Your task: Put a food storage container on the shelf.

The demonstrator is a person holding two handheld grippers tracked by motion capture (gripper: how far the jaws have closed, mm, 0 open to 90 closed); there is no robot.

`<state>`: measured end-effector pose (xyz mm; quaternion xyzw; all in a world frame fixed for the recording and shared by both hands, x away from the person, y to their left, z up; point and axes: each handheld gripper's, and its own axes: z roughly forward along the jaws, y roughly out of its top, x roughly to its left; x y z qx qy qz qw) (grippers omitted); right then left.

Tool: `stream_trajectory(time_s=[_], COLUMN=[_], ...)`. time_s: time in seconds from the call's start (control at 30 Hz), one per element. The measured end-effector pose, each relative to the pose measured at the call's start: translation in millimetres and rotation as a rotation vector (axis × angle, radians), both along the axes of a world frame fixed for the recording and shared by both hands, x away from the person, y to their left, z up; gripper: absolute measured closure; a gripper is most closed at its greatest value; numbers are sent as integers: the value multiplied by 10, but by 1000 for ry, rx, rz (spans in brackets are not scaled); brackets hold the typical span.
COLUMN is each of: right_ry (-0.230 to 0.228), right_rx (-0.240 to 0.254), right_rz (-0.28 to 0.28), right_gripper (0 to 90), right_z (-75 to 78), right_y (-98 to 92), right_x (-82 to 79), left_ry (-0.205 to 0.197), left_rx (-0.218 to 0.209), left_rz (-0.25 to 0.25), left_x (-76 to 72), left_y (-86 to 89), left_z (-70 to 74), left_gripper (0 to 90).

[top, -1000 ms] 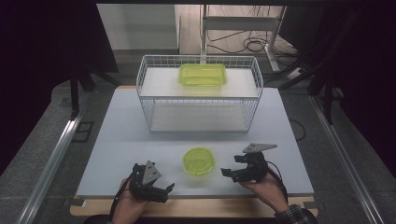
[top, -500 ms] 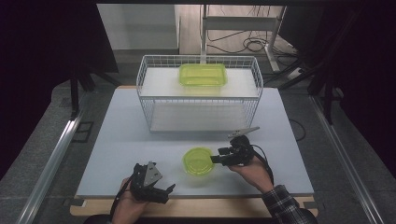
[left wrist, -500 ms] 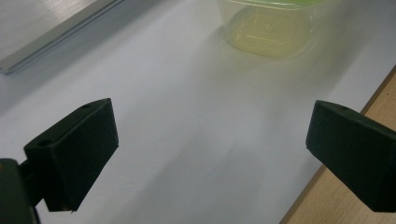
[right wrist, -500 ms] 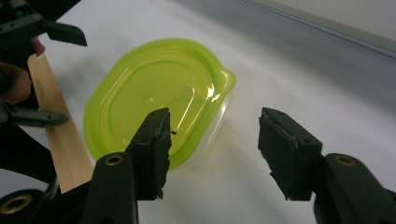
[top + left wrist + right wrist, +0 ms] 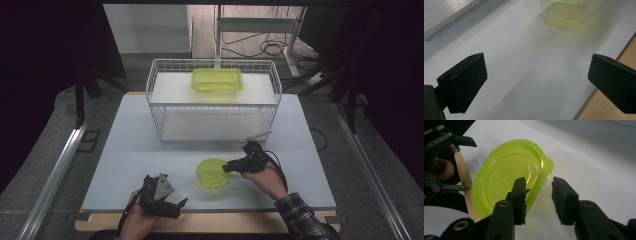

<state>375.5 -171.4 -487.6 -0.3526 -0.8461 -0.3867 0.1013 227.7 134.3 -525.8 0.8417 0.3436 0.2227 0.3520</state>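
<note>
No readable text, label, brand, number or sign is showing on anything in these views.
</note>
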Motion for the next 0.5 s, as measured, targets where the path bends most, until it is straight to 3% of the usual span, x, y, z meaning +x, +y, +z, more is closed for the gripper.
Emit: stream_trajectory(time_s=[0.2, 0.5], right_ry=[23, 39], right_rx=[10, -10], right_rz=[29, 47], right_gripper=[784, 799], right_z=[30, 99], right_y=[23, 50], right_x=[-18, -55], left_ry=[-2, -3], left_rx=[8, 5], left_rz=[-4, -5], left_x=[-1, -3], left_y=[-13, -15], left_z=[-8, -10], left_gripper=[22, 22])
